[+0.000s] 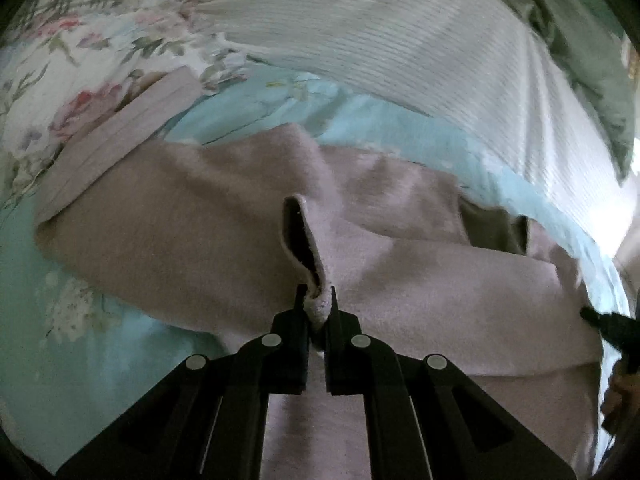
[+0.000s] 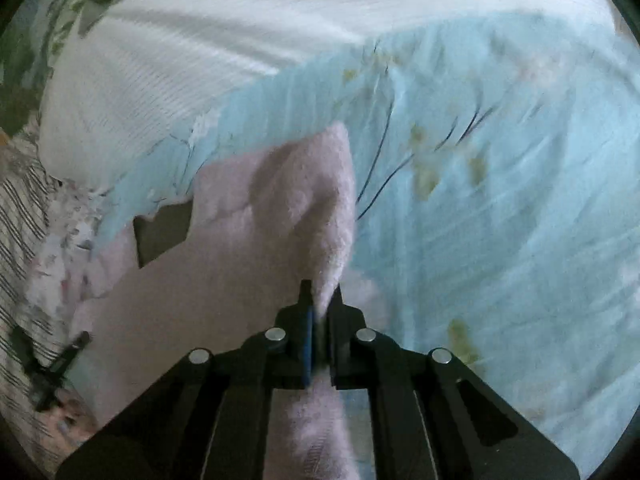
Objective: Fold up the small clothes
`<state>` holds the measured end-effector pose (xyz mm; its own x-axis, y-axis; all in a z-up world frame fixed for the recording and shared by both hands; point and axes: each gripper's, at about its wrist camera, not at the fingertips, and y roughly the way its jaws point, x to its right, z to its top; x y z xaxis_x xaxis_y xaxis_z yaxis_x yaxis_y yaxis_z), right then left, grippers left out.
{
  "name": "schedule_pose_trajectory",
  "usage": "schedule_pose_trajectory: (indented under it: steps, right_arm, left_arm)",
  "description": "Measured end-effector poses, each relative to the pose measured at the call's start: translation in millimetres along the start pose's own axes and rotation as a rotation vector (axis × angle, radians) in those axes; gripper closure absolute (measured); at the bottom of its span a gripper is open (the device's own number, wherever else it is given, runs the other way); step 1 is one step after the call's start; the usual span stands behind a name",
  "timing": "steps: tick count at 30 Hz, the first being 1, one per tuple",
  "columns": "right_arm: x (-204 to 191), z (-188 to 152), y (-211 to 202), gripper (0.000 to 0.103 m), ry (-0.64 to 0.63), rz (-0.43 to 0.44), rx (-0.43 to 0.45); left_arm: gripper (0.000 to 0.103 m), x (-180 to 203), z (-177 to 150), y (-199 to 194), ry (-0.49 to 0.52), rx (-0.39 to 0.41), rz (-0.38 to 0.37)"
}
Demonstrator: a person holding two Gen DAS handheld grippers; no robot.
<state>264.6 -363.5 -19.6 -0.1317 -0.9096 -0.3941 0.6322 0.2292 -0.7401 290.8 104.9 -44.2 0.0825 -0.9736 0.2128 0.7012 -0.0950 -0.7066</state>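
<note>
A pale pink fleecy garment (image 1: pixel 200 208) lies spread on a light blue floral bedsheet (image 1: pixel 52 320). My left gripper (image 1: pixel 316 300) is shut on a folded edge of the garment, which loops up just ahead of the fingertips. My right gripper (image 2: pixel 320 294) is shut on another edge of the same garment (image 2: pixel 304 200), lifted in a peak above the sheet (image 2: pixel 500 200). The right gripper's tip (image 1: pixel 600 320) shows at the right edge of the left wrist view. The left gripper (image 2: pixel 60 364) shows dimly at the lower left of the right wrist view.
A white ribbed blanket (image 1: pixel 400 40) lies across the far side of the bed, also in the right wrist view (image 2: pixel 180 40). A floral pillow (image 1: pixel 80 60) sits far left. Green fabric (image 1: pixel 580 60) lies far right. Striped cloth (image 2: pixel 24 220) is at the left edge.
</note>
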Motion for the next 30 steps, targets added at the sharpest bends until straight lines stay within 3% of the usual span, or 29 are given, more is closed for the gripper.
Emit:
schedule_pose_trajectory:
  steps: [6,9,12,14,16,19,21,22,23,24,27,29,30]
  right_arm:
    - [12.8,-2.7,11.8,0.095,0.043,-0.049,-0.037]
    - [-0.6,-7.4,-11.4,0.088,0.016,-0.130,0.034]
    - [-23.6,-19.6,-30.9,0.088,-0.047,-0.094,0.087]
    - [-38.4,-33.1,-18.2,0.088,-0.116,-0.057,0.000]
    - [-33.4,-44.3,-2.2,0.090,-0.133,-0.114,-0.064]
    - [-11.1,-46.0,-11.3,0.092,-0.036,-0.062,-0.042]
    - [-11.8,-45.9,-23.7,0.080,-0.007,-0.059,-0.021]
    - [-15.9,-48.3,-32.5,0.073,-0.008,-0.040,-0.004]
    - [-20.7,-51.7,-39.8,0.059,-0.018,-0.013,0.007]
    - [-27.6,-54.9,-45.0,0.055,-0.027,0.014,0.014]
    - [-47.4,-72.2,-57.2,0.055,-0.055,0.095,0.008]
    - [-60.1,-82.1,-53.7,0.055,-0.048,0.142,-0.014]
    - [-64.8,-86.6,-51.1,0.055,-0.045,0.161,-0.030]
  left_arm:
    - [0.099,15.2,-4.9,9.6,0.061,-0.030,0.010]
    - [0.099,13.6,-5.0,10.9,0.073,-0.035,0.012]
    - [0.099,14.7,-4.6,15.5,0.080,-0.050,0.019]
    - [0.098,14.7,-6.8,17.2,0.083,-0.054,0.029]
    - [0.093,9.1,-8.0,14.8,0.066,-0.054,0.038]
    - [0.089,-13.4,-7.5,2.3,0.014,-0.037,0.073]
    - [0.086,-35.8,-3.5,-9.1,-0.034,-0.019,0.098]
    - [0.083,-45.6,-0.2,-14.0,-0.055,-0.010,0.096]
    - [0.078,-55.0,4.0,-19.0,-0.073,0.003,0.110]
    - [0.068,-63.9,9.9,-24.1,-0.083,0.020,0.138]
    - [0.054,-82.0,29.8,-33.2,-0.081,0.065,0.208]
    - [0.032,-90.8,46.6,-33.9,-0.070,0.094,0.247]
    - [0.012,-95.3,57.8,-28.7,-0.055,0.094,0.271]
